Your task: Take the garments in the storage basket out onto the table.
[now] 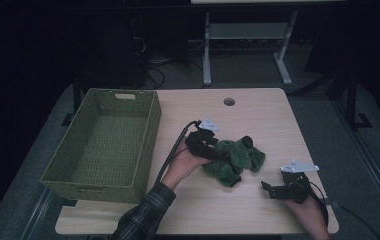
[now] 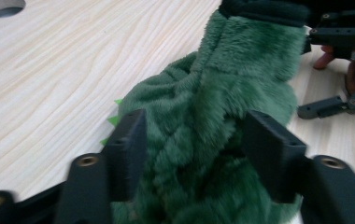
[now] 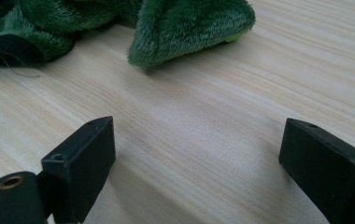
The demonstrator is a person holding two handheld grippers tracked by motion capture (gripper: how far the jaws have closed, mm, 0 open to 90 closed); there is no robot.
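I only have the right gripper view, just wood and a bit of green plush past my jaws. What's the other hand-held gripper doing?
Observer: The left hand-held gripper has its jaws around the green plush toy, fur bulging between them.
Operator: Is there anywhere to put it?
Observer: Yes, a green woven basket sits on the table's left side, next to the left hand.
Operator: Anything in it?
Observer: From the high view it looks empty.
Operator: And how far am I from the toy?
Observer: The right hand-held gripper sits apart from it, jaws open, near the table's front right edge.
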